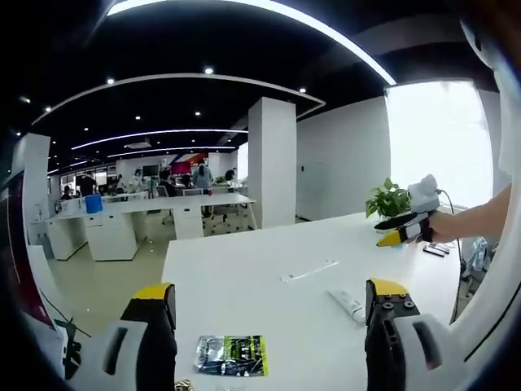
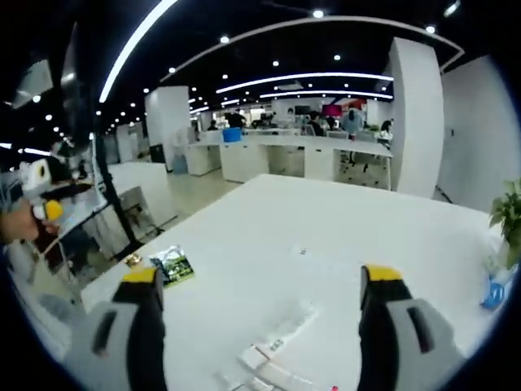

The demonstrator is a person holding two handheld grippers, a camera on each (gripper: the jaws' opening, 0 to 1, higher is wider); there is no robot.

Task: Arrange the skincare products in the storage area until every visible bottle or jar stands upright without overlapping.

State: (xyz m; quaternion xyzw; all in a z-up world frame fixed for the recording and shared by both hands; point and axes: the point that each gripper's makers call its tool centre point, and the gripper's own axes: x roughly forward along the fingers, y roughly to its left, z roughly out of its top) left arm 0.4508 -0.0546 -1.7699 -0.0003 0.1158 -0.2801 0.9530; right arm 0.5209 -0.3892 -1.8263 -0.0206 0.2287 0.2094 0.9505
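Both yellow-tipped grippers, left (image 1: 270,305) and right (image 2: 264,287), hang wide apart and empty above the long white table (image 1: 244,277); a green-black foil sachet (image 1: 233,355) lies on it beside a white tube (image 1: 348,304).

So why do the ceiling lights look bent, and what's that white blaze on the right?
In the left gripper view the fisheye lens bows the ceiling light strips into arcs, and the window is blown out to plain white. In the right gripper view the light strips curve likewise, and the white table is evenly lit, with hardly any shadows.
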